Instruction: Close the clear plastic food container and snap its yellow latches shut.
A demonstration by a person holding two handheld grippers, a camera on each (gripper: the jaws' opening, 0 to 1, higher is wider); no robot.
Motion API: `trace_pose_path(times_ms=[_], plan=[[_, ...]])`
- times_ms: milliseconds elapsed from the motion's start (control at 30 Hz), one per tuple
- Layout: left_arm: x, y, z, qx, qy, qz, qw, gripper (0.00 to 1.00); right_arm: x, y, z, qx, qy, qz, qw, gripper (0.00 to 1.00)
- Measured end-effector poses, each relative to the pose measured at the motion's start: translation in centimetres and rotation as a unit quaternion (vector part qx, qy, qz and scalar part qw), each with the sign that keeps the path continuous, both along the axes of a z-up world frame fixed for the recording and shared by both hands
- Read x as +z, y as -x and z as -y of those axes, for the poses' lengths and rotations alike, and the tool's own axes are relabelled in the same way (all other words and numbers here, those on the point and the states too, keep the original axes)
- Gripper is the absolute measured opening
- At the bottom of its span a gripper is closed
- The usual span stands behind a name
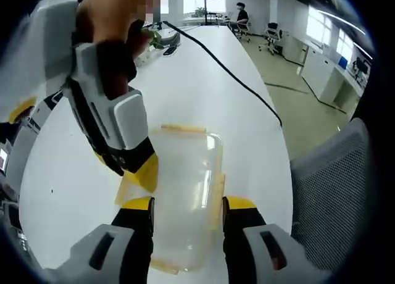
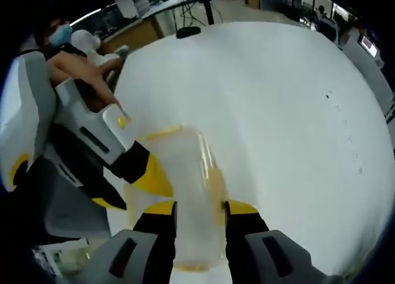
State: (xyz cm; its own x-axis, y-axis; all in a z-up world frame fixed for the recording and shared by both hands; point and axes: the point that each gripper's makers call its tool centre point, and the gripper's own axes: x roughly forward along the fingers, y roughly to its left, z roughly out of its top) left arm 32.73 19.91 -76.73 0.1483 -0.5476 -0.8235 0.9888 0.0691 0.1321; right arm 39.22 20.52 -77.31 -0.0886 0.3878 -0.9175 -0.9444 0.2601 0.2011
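White tabletop spans most of both views, running from the lower frame to the top. Grey mesh chair at the right edge of the left gripper view; black cable crosses the tabletop toward the upper centre.

Clear plastic food container sits on the tabletop, lower centre in both views, lid on, yellow latches along its sides.

Left tool: jaws apart, straddling the container's near end, not clamped on it as far as shows.

Right tool: jaws likewise apart either side of the container. In the left gripper view the right tool comes in from upper left, yellow tips at the container's left edge latch; contact unclear.
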Motion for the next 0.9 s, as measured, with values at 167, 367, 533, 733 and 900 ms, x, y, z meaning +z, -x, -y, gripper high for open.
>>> trace_pose_path(times_ms=[167,367,533,733,900], plan=[[-0.03,-0.15,0.03,-0.006,-0.011,0.015,0.9998,0.44,0.03,0.03,-0.23,0.022,0.013,-0.006,0.9996,0.29],[-0.15,-0.27,0.14,-0.013,-0.018,0.021,0.9995,0.44,-0.08,0.10,-0.21,0.037,0.038,-0.005,0.9986,0.28],[-0.31,-0.33,0.18,-0.012,-0.025,0.030,0.9992,0.43,-0.08,0.15,-0.08,0.039,0.044,-0.009,0.9982,0.27],[-0.51,-0.50,0.21,-0.017,-0.040,0.040,0.9983,0.42,-0.17,-0.27,-0.05,0.036,0.056,-0.019,0.9976,0.22],[-0.56,-0.53,0.19,-0.021,-0.050,0.043,0.9976,0.41,-0.33,-0.06,-0.09,0.057,0.078,-0.026,0.9950,0.21]])
